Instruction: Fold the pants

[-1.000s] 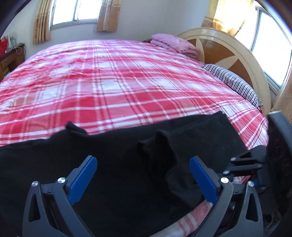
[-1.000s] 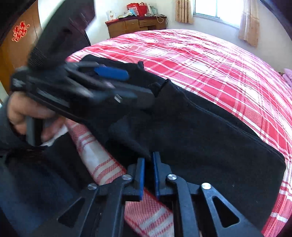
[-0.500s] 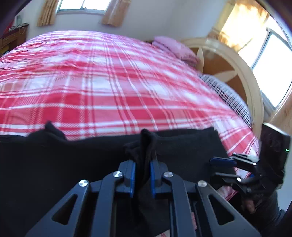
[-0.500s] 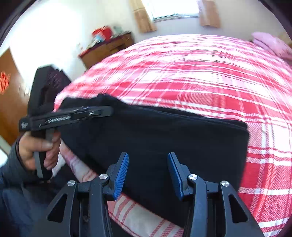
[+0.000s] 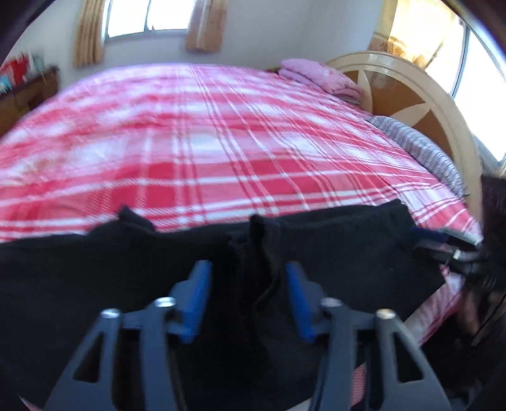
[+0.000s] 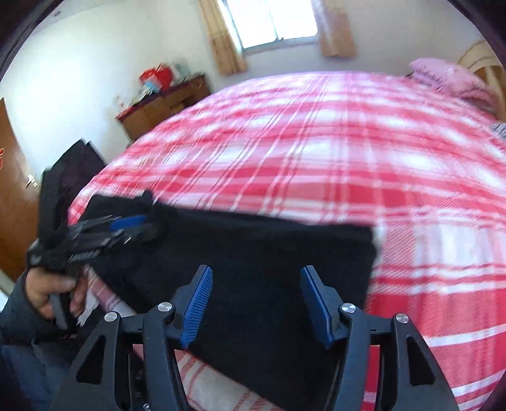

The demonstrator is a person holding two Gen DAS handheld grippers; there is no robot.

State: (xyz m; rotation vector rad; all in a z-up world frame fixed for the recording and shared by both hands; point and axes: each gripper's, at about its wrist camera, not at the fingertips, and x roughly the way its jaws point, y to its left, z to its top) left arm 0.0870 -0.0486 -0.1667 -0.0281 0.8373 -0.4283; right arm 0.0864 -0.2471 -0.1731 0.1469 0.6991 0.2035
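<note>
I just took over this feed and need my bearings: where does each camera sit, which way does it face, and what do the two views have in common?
Left wrist: sits on the left gripper, looking forward and down over the black pants toward the headboard; its jaws are opening around a raised fold, and the right gripper shows at right.
Right wrist: sits on the right gripper, jaws opening above the pants, facing the window and dresser; the left gripper and the person's hand show at left.
Shared: the pants, plaid bedspread, pink pillow.
</note>
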